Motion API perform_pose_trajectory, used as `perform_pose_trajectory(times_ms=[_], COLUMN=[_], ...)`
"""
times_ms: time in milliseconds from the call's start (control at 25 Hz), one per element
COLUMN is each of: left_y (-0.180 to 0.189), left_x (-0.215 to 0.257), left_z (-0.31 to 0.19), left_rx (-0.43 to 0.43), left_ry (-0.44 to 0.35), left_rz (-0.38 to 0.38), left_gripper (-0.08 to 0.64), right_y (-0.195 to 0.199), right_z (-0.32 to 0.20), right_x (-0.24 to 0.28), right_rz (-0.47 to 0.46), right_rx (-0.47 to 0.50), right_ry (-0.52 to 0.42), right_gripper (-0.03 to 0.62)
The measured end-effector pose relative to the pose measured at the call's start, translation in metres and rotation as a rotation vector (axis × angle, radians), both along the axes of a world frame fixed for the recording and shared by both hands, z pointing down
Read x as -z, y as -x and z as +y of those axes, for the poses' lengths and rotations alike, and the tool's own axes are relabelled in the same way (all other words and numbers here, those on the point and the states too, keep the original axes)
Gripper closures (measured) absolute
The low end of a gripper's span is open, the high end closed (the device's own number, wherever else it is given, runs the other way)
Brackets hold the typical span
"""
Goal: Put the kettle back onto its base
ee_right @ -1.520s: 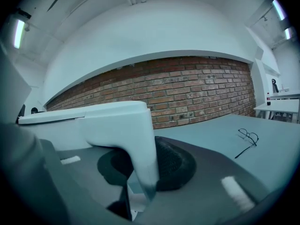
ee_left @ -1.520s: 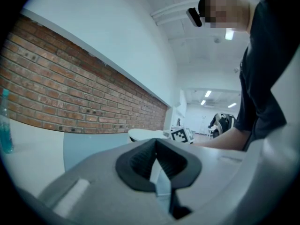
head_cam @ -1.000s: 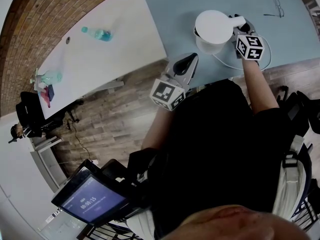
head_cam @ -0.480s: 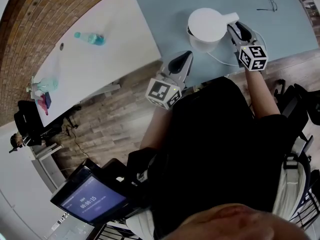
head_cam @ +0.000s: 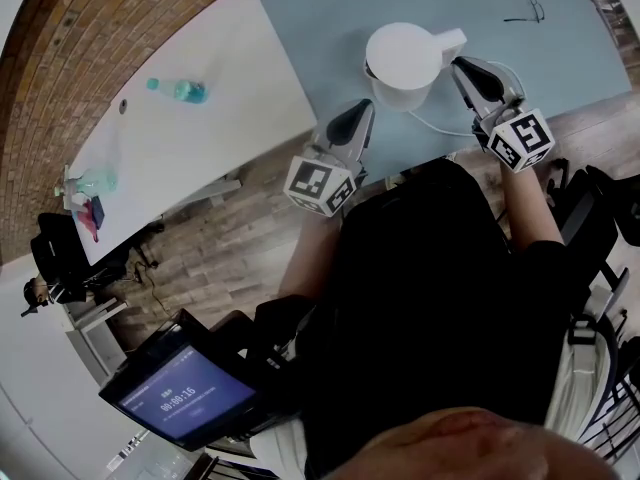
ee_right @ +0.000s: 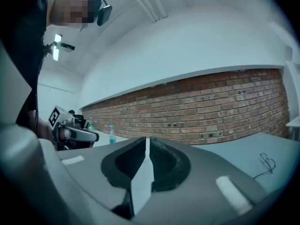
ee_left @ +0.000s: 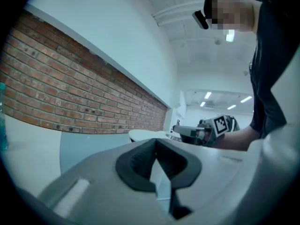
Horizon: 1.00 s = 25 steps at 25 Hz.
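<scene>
A white kettle (head_cam: 404, 60) stands upright on the blue-grey table (head_cam: 330, 28), spout pointing right, with a white cord (head_cam: 441, 124) trailing from under it. Its base cannot be made out beneath it. My right gripper (head_cam: 463, 67) hovers just right of the kettle, apart from it. Its jaws have just been closing and now stand shut with nothing between them (ee_right: 147, 142). My left gripper (head_cam: 359, 109) hangs near the table's front edge, left of the kettle, shut and empty (ee_left: 156, 142). In the left gripper view the kettle's lid (ee_left: 146, 134) shows beyond the jaws.
A white table (head_cam: 200, 138) adjoins on the left, with a water bottle (head_cam: 186, 91) lying on it. A pair of glasses (head_cam: 525, 6) lies at the blue table's far right. A tablet screen (head_cam: 185, 393) sits low at the left, over wooden floor.
My right gripper came off the kettle's handle and drew back to the right, toward the person. The kettle stays standing on the table. My left gripper has barely moved.
</scene>
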State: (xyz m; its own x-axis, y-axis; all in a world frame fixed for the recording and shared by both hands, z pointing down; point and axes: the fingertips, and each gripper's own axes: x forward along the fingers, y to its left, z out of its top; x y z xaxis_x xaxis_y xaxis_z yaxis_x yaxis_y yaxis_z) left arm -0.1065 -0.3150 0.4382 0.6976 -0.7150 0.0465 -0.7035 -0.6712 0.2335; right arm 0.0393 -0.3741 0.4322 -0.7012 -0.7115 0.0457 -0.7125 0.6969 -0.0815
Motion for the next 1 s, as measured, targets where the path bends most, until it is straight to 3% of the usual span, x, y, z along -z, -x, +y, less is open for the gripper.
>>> perform_pose_trajectory(times_ms=[160, 560, 1000], left_y=[0.0, 0.018, 0.018], left_x=[0.005, 0.012, 0.015], left_z=[-0.001, -0.009, -0.01], left_rx=[0.001, 0.039, 0.045], left_ry=[-0.006, -0.025, -0.034], left_rz=[-0.004, -0.029, -0.019], left_gripper=[0.557, 0.557, 0.557], right_y=[0.024, 0.063, 0.069], right_z=[0.016, 0.018, 0.017], right_x=[0.008, 0.005, -0.001], right_rz=[0.004, 0.02, 0.068], right_rx=[0.093, 0.203, 0.207], right_ry=[-0.012, -0.03, -0.036], right_gripper=[0.588, 0.588, 0.589])
